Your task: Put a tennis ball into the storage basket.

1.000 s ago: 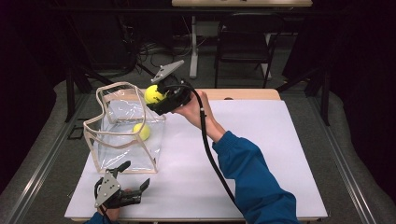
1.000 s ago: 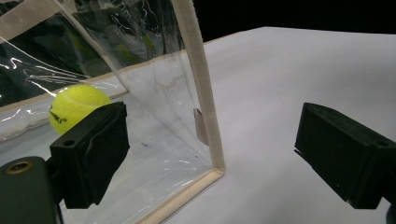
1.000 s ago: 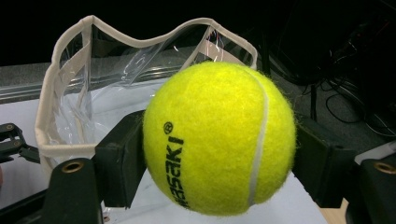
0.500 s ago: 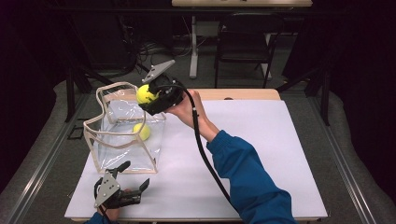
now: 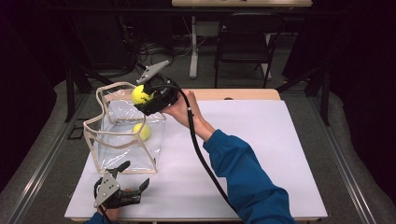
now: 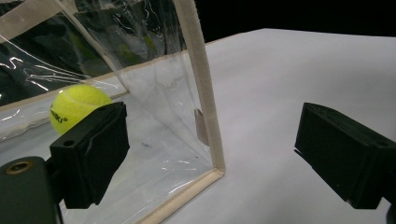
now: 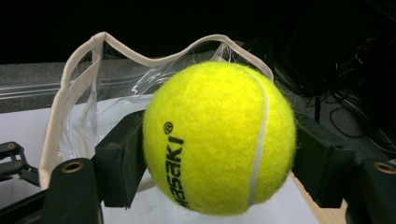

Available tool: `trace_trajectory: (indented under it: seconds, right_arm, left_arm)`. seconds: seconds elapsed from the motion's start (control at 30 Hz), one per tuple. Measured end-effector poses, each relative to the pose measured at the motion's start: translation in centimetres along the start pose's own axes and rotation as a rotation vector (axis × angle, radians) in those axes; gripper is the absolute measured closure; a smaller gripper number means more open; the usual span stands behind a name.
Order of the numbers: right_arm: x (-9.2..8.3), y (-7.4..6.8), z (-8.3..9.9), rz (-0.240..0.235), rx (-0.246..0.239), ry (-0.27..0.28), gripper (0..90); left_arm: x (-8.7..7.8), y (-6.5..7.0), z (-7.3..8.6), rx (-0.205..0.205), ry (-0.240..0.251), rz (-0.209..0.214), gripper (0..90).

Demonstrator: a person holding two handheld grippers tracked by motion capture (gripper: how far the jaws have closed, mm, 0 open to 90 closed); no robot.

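A yellow tennis ball [image 5: 138, 94] [image 7: 219, 116] is clamped between the jaws of my right gripper [image 5: 143, 96] [image 7: 217, 158], which is shut on it. It hangs above the far right rim of a clear plastic bag [image 5: 122, 140] [image 7: 88, 93] with beige trim, standing open on the table. A second tennis ball [image 5: 142, 132] [image 6: 77, 105] lies inside the bag. My left gripper [image 5: 136, 173] [image 6: 215, 130] rests on the table at the bag's near corner, open, with the bag's corner edge [image 6: 205, 107] between its jaws, untouched.
The white table top [image 5: 271, 140] is bare to the right of the bag, with a wooden strip [image 5: 243, 94] along its far edge. A black cable [image 5: 198, 149] trails from the right gripper over the sleeve. A dark chair [image 5: 243, 42] stands beyond the table.
The right gripper has shifted slightly left with the ball, from beside the bag's right wall to above its rim. The left gripper has stayed put.
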State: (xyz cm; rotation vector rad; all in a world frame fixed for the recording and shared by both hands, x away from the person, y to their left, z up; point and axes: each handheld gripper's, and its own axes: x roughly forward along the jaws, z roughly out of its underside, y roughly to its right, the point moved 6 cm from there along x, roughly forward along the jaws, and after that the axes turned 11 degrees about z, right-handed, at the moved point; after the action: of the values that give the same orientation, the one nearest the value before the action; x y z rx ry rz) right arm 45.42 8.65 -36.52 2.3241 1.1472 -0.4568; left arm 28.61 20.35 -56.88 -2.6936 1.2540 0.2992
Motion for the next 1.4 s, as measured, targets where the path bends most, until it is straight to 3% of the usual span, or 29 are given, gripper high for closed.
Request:
trace_trajectory:
  seconds: [0.7,1.4]
  right_arm:
    - [2.1,-1.4,-1.1,-0.025,-0.018,0.011,26.0]
    - [3.8,-1.8,-1.1,-0.028,-0.021,-0.013,26.0]
  left_arm:
    - [-0.1,0.0,0.0,-0.006,0.006,0.001,9.7]
    - [-0.2,0.0,0.0,-0.005,0.006,0.002,9.7]
